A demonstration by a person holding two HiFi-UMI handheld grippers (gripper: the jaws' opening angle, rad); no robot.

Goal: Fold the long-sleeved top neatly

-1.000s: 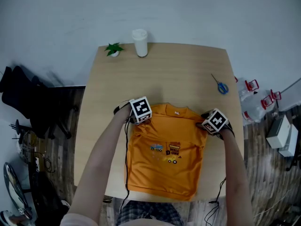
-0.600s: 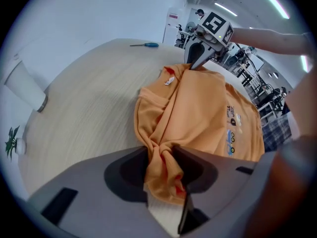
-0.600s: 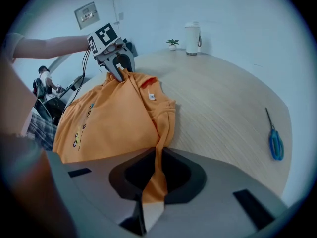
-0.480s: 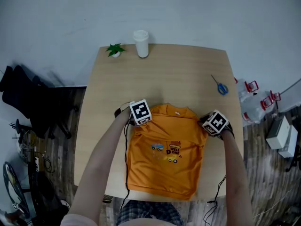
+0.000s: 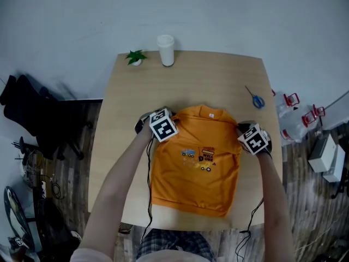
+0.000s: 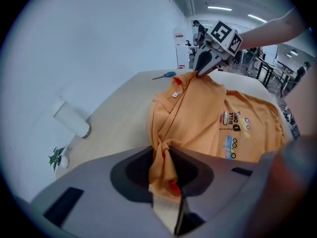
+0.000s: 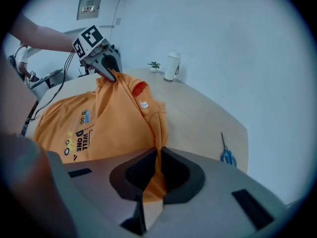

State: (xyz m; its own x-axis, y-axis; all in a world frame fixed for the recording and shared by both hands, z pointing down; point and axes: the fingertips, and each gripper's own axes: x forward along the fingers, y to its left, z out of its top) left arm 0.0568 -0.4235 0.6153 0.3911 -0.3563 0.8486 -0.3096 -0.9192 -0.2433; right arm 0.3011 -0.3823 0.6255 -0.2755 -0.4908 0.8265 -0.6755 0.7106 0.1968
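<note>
Pinching the top by its shoulders with left claw and right claw (both just squeezed shut), holding that end above the tabletop.

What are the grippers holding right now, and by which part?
The orange top: the left gripper and right gripper, whose jaws have just been closing, each pinch a shoulder of it.

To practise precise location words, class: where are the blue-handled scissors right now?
In the head view the scissors lie on the table near its right edge, beyond the orange top and apart from it.
</note>
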